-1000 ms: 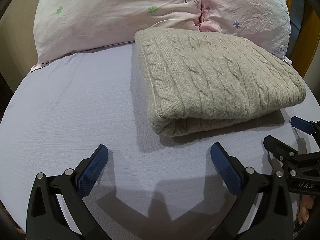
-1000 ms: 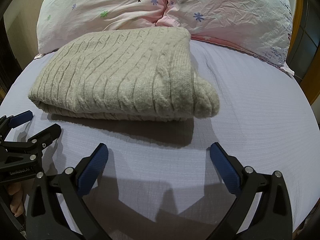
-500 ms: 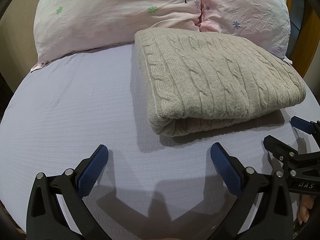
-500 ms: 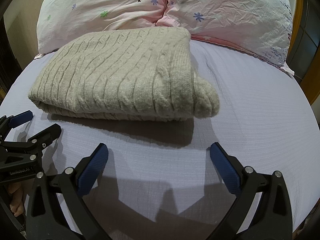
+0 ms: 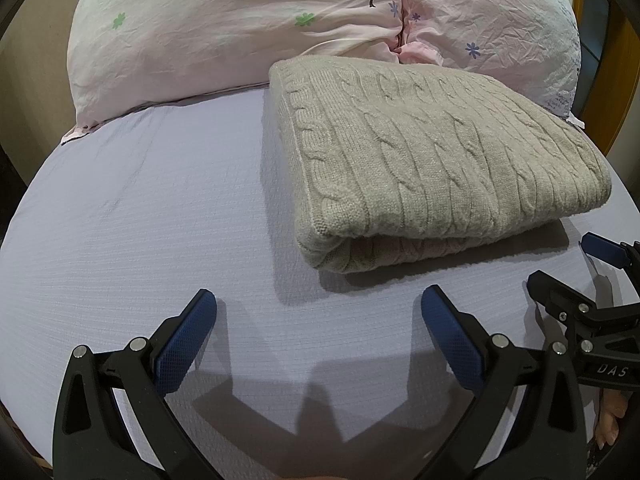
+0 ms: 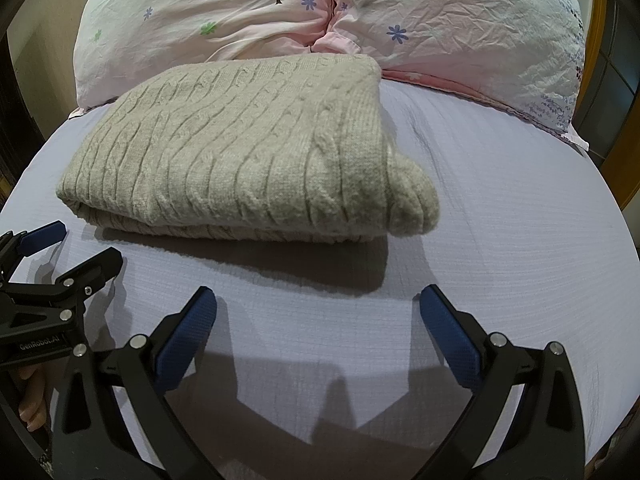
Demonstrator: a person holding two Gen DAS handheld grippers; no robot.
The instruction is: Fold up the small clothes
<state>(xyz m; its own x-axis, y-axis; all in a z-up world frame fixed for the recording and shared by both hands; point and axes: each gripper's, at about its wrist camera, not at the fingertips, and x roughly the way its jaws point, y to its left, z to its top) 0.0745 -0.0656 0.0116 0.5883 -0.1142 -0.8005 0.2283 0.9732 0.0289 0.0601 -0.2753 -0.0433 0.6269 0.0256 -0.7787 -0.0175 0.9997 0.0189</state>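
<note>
A beige cable-knit sweater (image 5: 432,160) lies folded in a neat rectangle on the lavender bed sheet (image 5: 140,208), close to the pillows. It also shows in the right wrist view (image 6: 248,152). My left gripper (image 5: 318,312) is open and empty, hovering over the sheet in front of the sweater's near left corner. My right gripper (image 6: 318,312) is open and empty, in front of the sweater's near right corner. Each gripper shows at the edge of the other's view: the right one (image 5: 568,268) and the left one (image 6: 76,246).
Two pink floral pillows (image 5: 240,28) (image 6: 460,24) lie along the head of the bed behind the sweater. A wooden bed frame (image 5: 616,92) stands at the far right. Bare sheet (image 6: 520,208) stretches to either side of the sweater.
</note>
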